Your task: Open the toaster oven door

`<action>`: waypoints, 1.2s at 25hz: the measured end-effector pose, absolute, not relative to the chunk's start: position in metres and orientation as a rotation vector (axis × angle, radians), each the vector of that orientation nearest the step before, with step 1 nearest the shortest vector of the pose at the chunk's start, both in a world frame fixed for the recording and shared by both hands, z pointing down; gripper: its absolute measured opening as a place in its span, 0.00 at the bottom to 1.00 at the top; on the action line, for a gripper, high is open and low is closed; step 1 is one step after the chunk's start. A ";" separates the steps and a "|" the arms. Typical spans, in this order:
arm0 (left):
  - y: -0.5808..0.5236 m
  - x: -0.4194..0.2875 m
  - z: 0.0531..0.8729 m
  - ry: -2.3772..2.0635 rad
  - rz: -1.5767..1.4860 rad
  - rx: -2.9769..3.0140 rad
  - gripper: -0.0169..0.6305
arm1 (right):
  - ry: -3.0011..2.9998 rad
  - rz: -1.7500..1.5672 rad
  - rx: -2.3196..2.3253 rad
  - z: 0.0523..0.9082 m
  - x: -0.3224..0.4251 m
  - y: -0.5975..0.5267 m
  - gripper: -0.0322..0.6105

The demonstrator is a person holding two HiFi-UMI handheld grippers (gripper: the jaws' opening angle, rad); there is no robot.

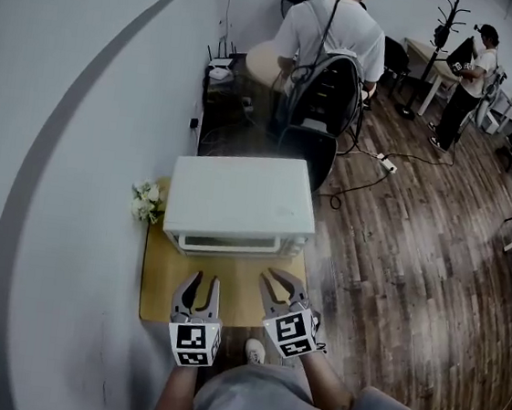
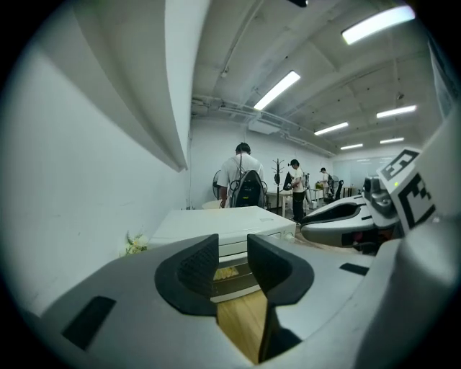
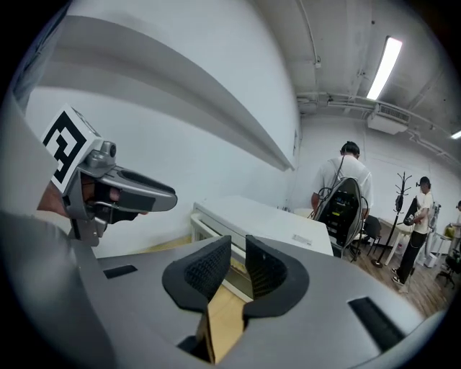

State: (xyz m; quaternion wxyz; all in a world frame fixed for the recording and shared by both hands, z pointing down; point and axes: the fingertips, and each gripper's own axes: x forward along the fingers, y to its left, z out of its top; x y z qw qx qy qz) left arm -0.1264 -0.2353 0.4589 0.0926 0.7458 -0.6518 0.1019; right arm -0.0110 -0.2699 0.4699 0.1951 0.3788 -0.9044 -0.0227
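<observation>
Both claws are held open, with nothing in them: the left claw (image 1: 199, 282) wide, the right claw (image 1: 281, 283) just a crack. They are seen at the bottom middle of the head view, near the oven (image 1: 238, 197), which is set on the table (image 1: 157, 280) above them. Its door (image 1: 238, 242) is shut and untouched, so all the opening is left.

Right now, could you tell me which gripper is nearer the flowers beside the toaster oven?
Left. The left gripper is over the table, short of the flowers; the right gripper is farther across, facing the toaster oven.
</observation>
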 end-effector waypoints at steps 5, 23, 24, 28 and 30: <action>-0.271 -0.121 0.478 -1.827 0.528 2.291 0.21 | -2.427 -0.079 0.921 0.497 -0.021 -0.301 0.14; -0.329 -0.115 0.542 -1.385 1.491 2.394 0.27 | -2.104 -0.198 0.470 0.553 -0.049 -0.343 0.19; -0.330 -0.115 0.545 -1.362 1.535 2.392 0.27 | -2.085 -0.210 0.456 0.555 -0.049 -0.344 0.20; -0.336 -0.113 0.547 -1.312 1.634 2.378 0.27 | -2.014 -0.262 0.418 0.560 -0.046 -0.349 0.20; -0.337 -0.113 0.550 -1.285 1.669 2.375 0.27 | -1.995 -0.271 0.396 0.562 -0.046 -0.349 0.20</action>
